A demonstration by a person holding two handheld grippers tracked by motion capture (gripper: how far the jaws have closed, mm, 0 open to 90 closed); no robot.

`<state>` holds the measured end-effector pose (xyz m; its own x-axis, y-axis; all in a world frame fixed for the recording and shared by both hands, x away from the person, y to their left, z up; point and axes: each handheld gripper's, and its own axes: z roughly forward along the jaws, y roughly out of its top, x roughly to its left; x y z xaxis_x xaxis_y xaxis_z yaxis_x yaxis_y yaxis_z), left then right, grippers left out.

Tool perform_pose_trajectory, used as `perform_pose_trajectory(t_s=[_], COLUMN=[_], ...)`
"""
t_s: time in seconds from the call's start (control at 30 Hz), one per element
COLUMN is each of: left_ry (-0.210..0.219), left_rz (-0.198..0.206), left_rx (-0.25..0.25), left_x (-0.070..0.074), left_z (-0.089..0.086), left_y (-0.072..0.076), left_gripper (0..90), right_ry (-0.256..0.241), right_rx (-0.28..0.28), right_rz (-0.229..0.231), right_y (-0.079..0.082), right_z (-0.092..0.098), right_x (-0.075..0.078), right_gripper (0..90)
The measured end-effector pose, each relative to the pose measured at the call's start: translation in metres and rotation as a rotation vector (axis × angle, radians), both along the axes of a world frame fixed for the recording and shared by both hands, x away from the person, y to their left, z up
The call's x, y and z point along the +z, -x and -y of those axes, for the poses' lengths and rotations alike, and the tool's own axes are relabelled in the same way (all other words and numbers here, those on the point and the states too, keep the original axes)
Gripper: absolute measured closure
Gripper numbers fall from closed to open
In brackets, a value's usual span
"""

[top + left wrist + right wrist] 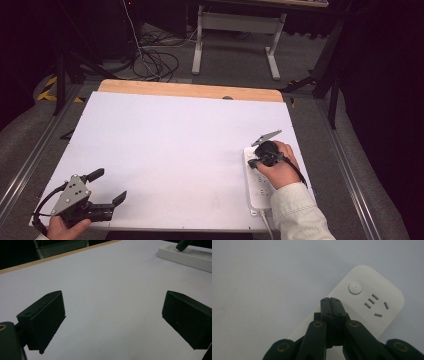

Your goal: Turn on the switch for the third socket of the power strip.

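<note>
Over the strip's (372, 305) far end, the closed, empty right claw (330, 300) must press its button (355, 288); left claw (108, 186) gapes empty.

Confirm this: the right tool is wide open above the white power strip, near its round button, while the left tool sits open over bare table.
One thing is wrong: the right tool is shut, not wide open. The right gripper view shows its two jaws pressed together above the white power strip, just short of the round button. The left tool is indeed open over the bare table.
</note>
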<state>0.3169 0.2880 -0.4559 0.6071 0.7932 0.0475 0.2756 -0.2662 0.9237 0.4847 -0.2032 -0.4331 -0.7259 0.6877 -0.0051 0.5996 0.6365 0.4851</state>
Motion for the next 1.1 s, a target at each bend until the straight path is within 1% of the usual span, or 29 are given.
perform_pose_trajectory(t_s=[0.07,0.1,0.13,0.23,0.27,0.37,0.53,0.6,0.67,0.83,0.93,0.97,1.1], left_ry=[0.000,-0.008,-0.001,0.000,0.000,-0.001,-0.001,-0.005,0.000,-0.005,0.001,-0.006,-0.010], left_rz=[0.000,0.003,0.001,0.001,0.001,0.002,0.003,0.005,0.002,0.004,0.002,0.005,0.007], left_rx=[0.000,-0.002,-0.001,0.000,0.000,0.000,-0.001,-0.004,-0.002,-0.006,-0.004,-0.005,-0.008], left_x=[0.0000,0.0002,0.0000,0.0001,0.0001,0.0001,0.0002,0.0003,0.0001,0.0004,0.0002,0.0003,0.0005], left_z=[0.0001,-0.0004,0.0001,0.0000,0.0000,0.0000,0.0000,-0.0001,0.0001,-0.0002,0.0001,-0.0003,-0.0004], left_y=[-0.0001,-0.0002,0.0000,0.0003,0.0003,0.0003,0.0005,0.0002,0.0005,0.0008,0.0006,0.0005,0.0003], left_gripper=[5.0,5.0,5.0,5.0,5.0,5.0,5.0,5.0,5.0,5.0,5.0,5.0,5.0], right_ry=[0.002,0.003,0.003,0.015,0.028,0.035,0.028,0.034,0.040,0.043,0.047,0.040,0.028], right_rx=[-0.002,-0.003,-0.002,0.005,0.016,0.017,-0.003,-0.007,-0.011,-0.019,-0.025,-0.031,-0.027], right_rz=[0.001,0.001,0.000,0.004,0.014,0.018,0.007,0.006,0.011,0.008,0.010,-0.002,-0.009], right_y=[0.0002,0.0003,0.0003,0.0004,0.0013,0.0018,0.0011,0.0015,0.0021,0.0022,0.0027,0.0019,0.0006], right_z=[-0.0002,-0.0003,-0.0005,-0.0014,-0.0023,-0.0032,-0.0032,-0.0037,-0.0048,-0.0053,-0.0063,-0.0058,-0.0036], right_x=[-0.0001,-0.0002,-0.0005,-0.0008,-0.0009,-0.0012,-0.0016,-0.0014,-0.0016,-0.0020,-0.0023,-0.0023,-0.0029], right_gripper=[90.0,90.0,90.0,90.0,90.0,90.0,90.0,90.0,90.0,90.0,90.0,90.0,90.0])
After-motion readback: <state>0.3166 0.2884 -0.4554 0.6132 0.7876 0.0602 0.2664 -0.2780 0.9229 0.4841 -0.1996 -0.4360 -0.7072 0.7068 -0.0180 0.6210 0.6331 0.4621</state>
